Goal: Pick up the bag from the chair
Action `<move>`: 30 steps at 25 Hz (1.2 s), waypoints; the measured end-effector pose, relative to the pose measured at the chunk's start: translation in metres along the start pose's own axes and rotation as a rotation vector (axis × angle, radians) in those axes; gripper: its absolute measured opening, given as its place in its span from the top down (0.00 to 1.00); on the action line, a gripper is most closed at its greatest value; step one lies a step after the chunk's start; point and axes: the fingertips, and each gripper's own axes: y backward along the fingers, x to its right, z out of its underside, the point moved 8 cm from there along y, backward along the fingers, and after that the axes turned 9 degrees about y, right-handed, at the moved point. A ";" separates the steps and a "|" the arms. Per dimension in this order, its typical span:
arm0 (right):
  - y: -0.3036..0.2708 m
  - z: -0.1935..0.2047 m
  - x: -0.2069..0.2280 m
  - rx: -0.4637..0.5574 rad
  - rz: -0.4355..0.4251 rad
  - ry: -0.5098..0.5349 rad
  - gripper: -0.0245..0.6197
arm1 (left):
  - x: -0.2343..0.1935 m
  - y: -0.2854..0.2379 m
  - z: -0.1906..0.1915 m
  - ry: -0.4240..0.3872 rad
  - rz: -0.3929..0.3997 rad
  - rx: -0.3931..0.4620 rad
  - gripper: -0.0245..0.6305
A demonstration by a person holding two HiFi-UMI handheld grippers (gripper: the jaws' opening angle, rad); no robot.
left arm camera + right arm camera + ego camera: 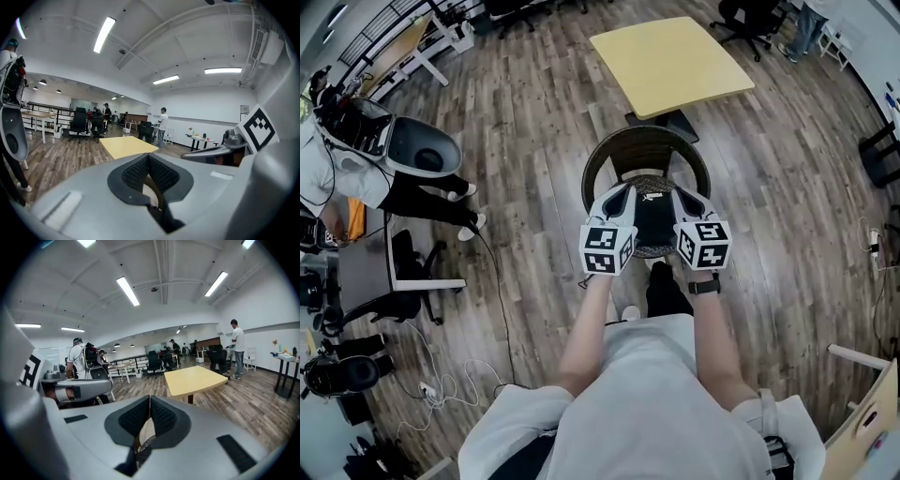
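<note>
A black bag (pixel 654 217) lies on the seat of a round wicker chair (pixel 643 147) directly below me in the head view. My left gripper (pixel 621 194) hangs over the bag's left side and my right gripper (pixel 683 196) over its right side, both pointing away from me toward the chair back. In the left gripper view the left gripper (pixel 148 158) has its black pads pressed together with nothing between them. The right gripper (pixel 149 401) looks the same in the right gripper view, shut and empty. Both views look out across the room, and the bag lies below their sight.
A square yellow table (pixel 671 62) stands just beyond the chair. At the left a person (pixel 356 155) with bulky gear stands by a desk (pixel 412 272), with cables on the wood floor. Office chairs (pixel 750 21) and another person (pixel 162 123) are farther off.
</note>
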 end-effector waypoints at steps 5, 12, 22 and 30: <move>-0.038 0.023 0.029 -0.067 -0.010 -0.028 0.95 | -0.018 -0.040 0.026 0.046 0.018 -0.060 0.95; -0.086 0.056 0.064 -0.171 -0.014 -0.070 0.95 | -0.051 -0.087 0.060 0.093 -0.027 -0.169 0.95; -0.128 0.145 0.069 -0.362 -0.081 -0.137 0.95 | -0.085 -0.124 0.130 0.201 -0.078 -0.321 0.94; -0.152 0.202 0.064 -0.485 -0.138 -0.153 0.94 | -0.106 -0.143 0.184 0.222 -0.091 -0.447 0.85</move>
